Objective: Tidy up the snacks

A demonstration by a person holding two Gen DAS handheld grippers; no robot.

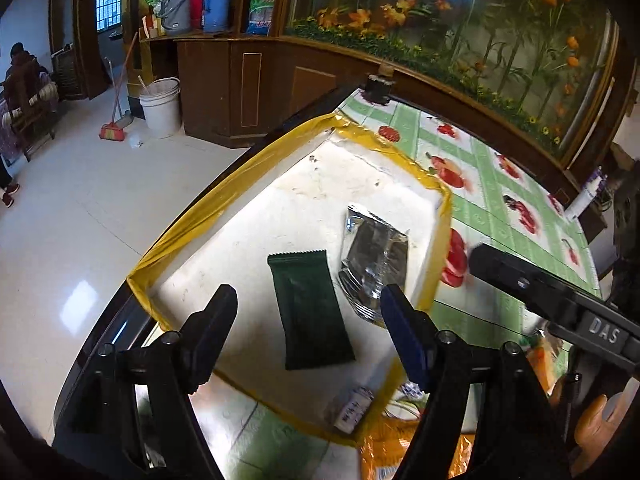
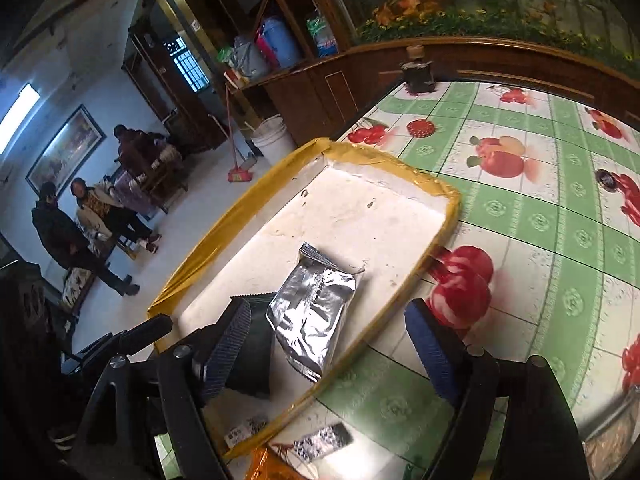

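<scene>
A shallow white tray with a yellow taped rim [image 1: 442, 216] [image 2: 448, 216] lies on the table. In it lie a dark green snack packet [image 1: 310, 312] [image 2: 256, 344] and a silver foil packet [image 1: 374, 264] [image 2: 316, 308], side by side. My left gripper [image 1: 308, 332] is open and empty, hovering just above the green packet. My right gripper [image 2: 332, 344] is open and empty, above the silver packet; its body shows in the left wrist view [image 1: 560, 304]. A small white printed packet [image 1: 354, 408] and an orange wrapper [image 1: 384, 448] [image 2: 268, 464] lie near the tray's near edge.
The table has a green checked fruit-print cloth [image 2: 540, 220]. A dark small jar [image 2: 418, 74] stands at the far table edge by a wooden cabinet [image 1: 248, 84]. The tray sits near the table's left edge, above the tiled floor [image 1: 80, 220]. People [image 2: 92, 224] stand farther off.
</scene>
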